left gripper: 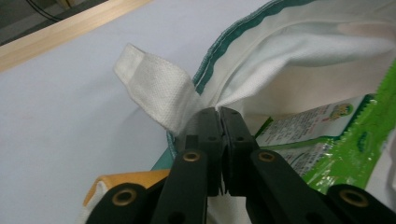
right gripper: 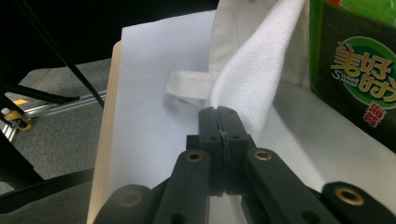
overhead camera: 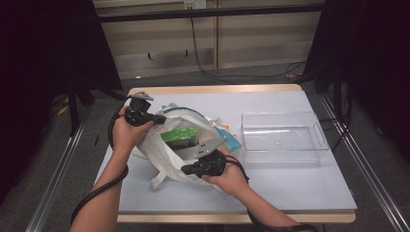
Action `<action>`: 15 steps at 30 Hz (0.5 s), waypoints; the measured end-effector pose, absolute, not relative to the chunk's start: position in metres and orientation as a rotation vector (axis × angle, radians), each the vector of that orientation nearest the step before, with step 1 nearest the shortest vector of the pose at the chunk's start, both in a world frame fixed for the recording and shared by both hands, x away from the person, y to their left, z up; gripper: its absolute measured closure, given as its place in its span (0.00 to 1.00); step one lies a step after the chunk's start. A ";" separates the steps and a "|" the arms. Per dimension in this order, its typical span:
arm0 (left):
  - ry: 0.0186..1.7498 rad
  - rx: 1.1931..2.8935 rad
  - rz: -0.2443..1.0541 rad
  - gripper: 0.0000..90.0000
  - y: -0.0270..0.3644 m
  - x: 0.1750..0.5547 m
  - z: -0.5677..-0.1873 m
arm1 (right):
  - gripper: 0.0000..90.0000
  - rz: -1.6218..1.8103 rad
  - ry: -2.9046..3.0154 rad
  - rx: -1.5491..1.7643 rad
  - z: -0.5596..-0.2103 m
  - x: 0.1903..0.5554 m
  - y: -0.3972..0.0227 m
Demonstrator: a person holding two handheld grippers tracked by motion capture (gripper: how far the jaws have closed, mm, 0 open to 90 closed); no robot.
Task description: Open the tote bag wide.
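Note:
A white cloth bag (overhead camera: pixel 167 150) with a green-trimmed rim lies in the middle of the table, its mouth held apart by both grippers. My left gripper (overhead camera: pixel 157 118) is shut on the far-left rim; in the left gripper view its jaws (left gripper: pixel 218 111) pinch the bag's rim (left gripper: pixel 243 28) beside a white handle strap (left gripper: pixel 156 86). My right gripper (overhead camera: pixel 184 169) is shut on the near edge of the bag; the right gripper view has its jaws (right gripper: pixel 218 111) pressed on a fold of white cloth (right gripper: pixel 252 74). Inside the bag lies a green snack packet (overhead camera: pixel 180 136) (left gripper: pixel 348 140) (right gripper: pixel 359 70).
An empty clear plastic tray (overhead camera: pixel 280 137) stands on the grey table top (overhead camera: pixel 290 188) to the right of the bag. A blue item (overhead camera: pixel 233 141) pokes out at the bag's right side. An orange-edged thing (left gripper: pixel 126 179) lies under the bag's rim. Another bag strap (right gripper: pixel 187 86) lies flat towards the table's wooden edge (right gripper: pixel 105 154).

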State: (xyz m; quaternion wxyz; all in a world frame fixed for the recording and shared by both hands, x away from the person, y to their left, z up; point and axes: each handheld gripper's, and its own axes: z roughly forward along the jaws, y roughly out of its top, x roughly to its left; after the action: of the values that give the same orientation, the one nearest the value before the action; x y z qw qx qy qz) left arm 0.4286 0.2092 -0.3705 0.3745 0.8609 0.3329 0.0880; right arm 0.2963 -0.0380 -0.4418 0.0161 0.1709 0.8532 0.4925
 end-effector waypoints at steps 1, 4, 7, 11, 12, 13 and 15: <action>0.841 2.210 0.227 0.96 0.210 0.428 -0.370 | 0.99 1.531 2.652 0.536 -0.442 0.296 -0.038; 0.834 2.186 0.216 0.89 0.208 0.426 -0.366 | 0.99 1.531 2.643 0.535 -0.441 0.296 -0.039; 0.818 2.196 0.215 0.83 0.205 0.423 -0.363 | 0.99 1.537 2.638 0.537 -0.440 0.296 -0.040; 0.799 2.227 0.233 0.78 0.203 0.418 -0.361 | 0.99 1.545 2.629 0.554 -0.439 0.297 -0.042; 0.795 2.230 0.220 0.76 0.203 0.418 -0.362 | 0.99 1.548 2.626 0.553 -0.439 0.297 -0.042; 0.798 2.229 0.227 0.74 0.203 0.418 -0.363 | 0.99 1.551 2.621 0.550 -0.439 0.297 -0.042; 0.790 2.256 0.233 0.75 0.205 0.418 -0.367 | 0.99 1.555 2.620 0.549 -0.439 0.297 -0.043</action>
State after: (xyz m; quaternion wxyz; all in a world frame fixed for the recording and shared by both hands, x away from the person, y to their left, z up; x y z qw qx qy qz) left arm 0.4175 0.2052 -0.3671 0.3615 0.8759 0.3066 0.0906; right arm 0.2967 -0.0427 -0.4386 0.0230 0.1774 0.8460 0.5023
